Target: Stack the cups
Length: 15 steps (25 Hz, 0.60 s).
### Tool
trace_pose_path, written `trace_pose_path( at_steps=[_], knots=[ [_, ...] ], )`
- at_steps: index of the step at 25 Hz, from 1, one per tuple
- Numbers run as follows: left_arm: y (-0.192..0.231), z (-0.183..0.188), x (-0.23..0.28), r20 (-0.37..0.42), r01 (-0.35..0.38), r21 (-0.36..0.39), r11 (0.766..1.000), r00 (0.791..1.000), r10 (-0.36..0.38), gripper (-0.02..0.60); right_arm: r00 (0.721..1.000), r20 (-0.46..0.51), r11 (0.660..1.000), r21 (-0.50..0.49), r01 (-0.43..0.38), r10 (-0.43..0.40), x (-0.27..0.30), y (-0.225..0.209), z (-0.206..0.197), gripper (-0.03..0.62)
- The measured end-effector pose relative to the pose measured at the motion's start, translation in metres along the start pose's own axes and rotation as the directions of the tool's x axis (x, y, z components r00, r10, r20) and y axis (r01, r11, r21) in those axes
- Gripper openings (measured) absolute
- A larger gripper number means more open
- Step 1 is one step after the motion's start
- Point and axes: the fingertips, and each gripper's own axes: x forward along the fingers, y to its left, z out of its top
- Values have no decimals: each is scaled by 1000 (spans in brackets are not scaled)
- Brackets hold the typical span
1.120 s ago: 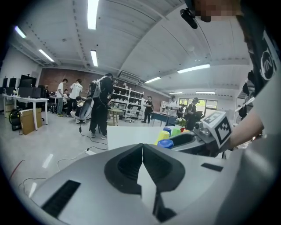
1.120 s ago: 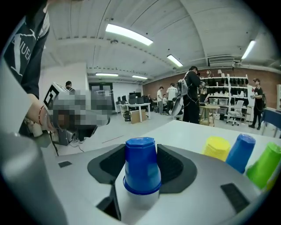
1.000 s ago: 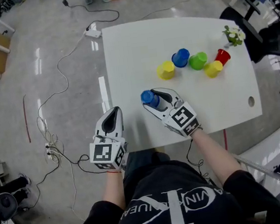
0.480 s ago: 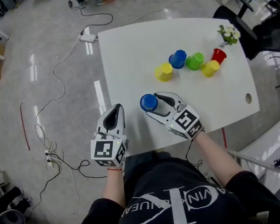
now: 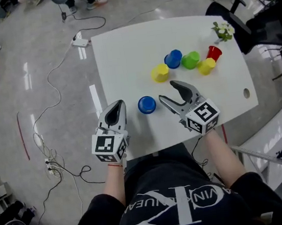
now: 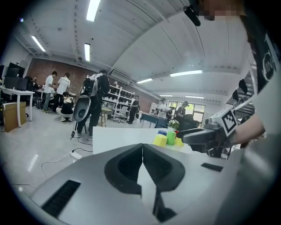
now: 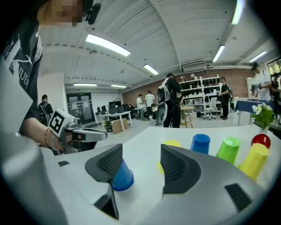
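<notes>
— Where is the lone blue cup (image 5: 146,104)?

— Mouth down on the white table (image 5: 122,50), near the front edge, with its axis upright. It stands well apart from the other cups, which cluster farther back. The yellow cup (image 5: 160,73) is the closest of them.

— And the grippers?

— The blue cup sits between them. The right gripper (image 5: 166,90) is just beside it on the cup's right. Its jaws are spread wide and have just been opening, with nothing between the pads. In the right gripper view the cup shows outside the left-hand jaw, not in the gap. The left gripper (image 5: 118,105) is near on the other side, at the table's left edge, jaws pressed together and empty.

— So which hand takes the next cup?

— The right, I'd judge. It is open and points toward the cluster, with the yellow cup straight ahead between its jaws. That cup would then have to come back toward the person and leftward to go over the blue one.
</notes>
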Motion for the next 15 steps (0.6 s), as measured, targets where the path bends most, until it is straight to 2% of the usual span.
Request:
trace_pose_path(
  at_steps=[3, 5, 10, 15],
  knots=[
    [-1, -2, 1, -8, -14, 13, 1000, 1000, 15, 5, 997, -25, 998, -3, 68, -68, 10, -37, 1, 281],
    [3, -4, -1, -7, -52, 10, 999, 999, 52, 5, 996, -43, 996, -17, 83, -84, 18, -55, 2, 281],
    [9, -15, -7, -17, -156, -46, 987, 988, 156, 5, 992, -116, 997, -57, 49, -55, 33, -73, -10, 285],
    [8, -15, -5, -18, -187, -73, 980, 982, 186, 5, 990, -133, 999, -37, 38, -43, 50, -78, -18, 288]
  ],
)
